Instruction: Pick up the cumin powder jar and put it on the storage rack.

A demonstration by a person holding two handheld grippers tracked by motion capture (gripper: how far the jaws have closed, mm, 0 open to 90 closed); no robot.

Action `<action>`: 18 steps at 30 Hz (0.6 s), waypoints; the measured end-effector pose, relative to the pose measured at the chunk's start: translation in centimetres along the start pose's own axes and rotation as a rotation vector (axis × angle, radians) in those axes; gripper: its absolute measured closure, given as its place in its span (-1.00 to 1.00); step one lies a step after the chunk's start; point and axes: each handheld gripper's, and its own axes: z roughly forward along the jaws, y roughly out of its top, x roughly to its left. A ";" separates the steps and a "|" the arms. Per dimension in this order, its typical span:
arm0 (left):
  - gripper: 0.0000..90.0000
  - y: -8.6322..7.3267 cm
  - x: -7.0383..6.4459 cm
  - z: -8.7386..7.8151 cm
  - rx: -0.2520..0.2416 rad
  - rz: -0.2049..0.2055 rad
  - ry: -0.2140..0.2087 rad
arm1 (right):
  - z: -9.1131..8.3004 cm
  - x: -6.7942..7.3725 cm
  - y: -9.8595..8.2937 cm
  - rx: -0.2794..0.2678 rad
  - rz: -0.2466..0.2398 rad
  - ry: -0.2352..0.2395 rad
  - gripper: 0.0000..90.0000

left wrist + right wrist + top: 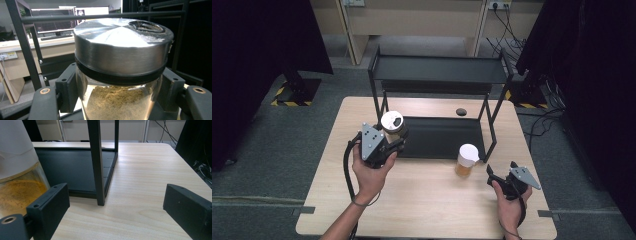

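Plainly unlabelled, the glass jar (120,75) with the silver lid carries no readable writing; brownish powder fills its lower part. The left gripper (393,142) has its jaws closed against the jar's sides, holding it upright above the table's (422,200) left half, at the front left corner of the black shelf rack (439,135). Well to the right, the right gripper (115,205) hangs wide open and empty, near a white-capped jar (467,160) of orange powder standing on the table.
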 end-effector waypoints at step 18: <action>-0.30 3.5 1.2 1.5 -0.026 0.019 0.017 | 0.0 0.0 0.0 -0.001 -0.001 -0.001 -0.85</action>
